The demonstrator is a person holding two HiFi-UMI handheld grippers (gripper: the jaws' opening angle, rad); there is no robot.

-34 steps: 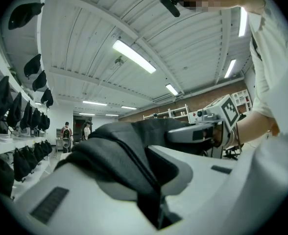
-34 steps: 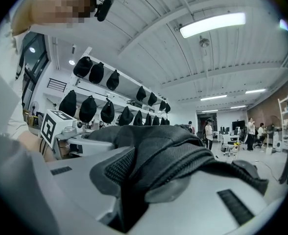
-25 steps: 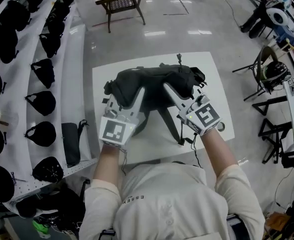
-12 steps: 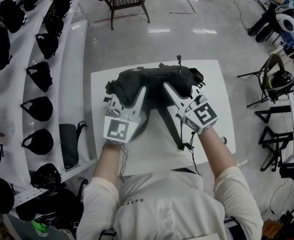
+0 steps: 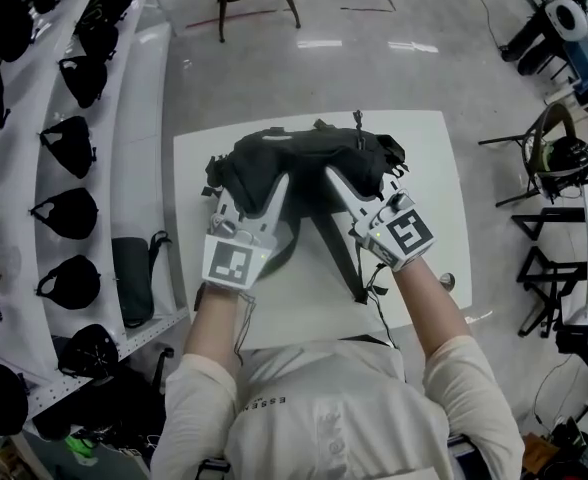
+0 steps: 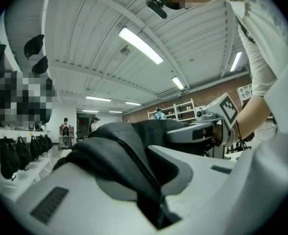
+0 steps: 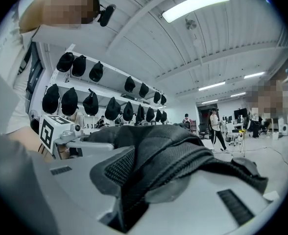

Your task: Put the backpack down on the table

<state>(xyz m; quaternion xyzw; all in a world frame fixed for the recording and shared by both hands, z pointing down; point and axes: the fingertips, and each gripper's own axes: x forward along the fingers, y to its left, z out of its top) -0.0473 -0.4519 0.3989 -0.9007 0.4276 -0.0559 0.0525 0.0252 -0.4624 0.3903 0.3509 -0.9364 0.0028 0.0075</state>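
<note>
Black backpack (image 5: 304, 163) is over the far half of the white bench (image 5: 429, 183), slung between both claws. Can't tell if its underside touches the bench top, since the bag's own bulk hides that.

Left claw (image 5: 277, 186) is clamped on a dark fabric fold (image 6: 119, 153) at the bag's left side. The left gripper view shows the fold wedged into the narrow gap between the jaws. Right claw (image 5: 334, 178) pinches a padded mesh shoulder strap (image 7: 158, 163) the same way, jaws nearly together on it. In the head view both claws' tips are buried in fabric and can't be seen.

Loose straps (image 5: 341, 258) trail from the bag toward the person, over the bench between the claws; where they join the bag is hidden. Marker cubes (image 5: 229, 265) cover where the person grips each tool. The bench's near edge is cut off by the person's pale shirt (image 5: 324, 408). Bag fabric fills the foreground of both gripper views, so the bench is out of sight there.

Wall rack (image 5: 139, 118) at left holds more black bags (image 5: 62, 136), some cropped by the frame edge. Background people in the gripper views are too small to make out.
</note>
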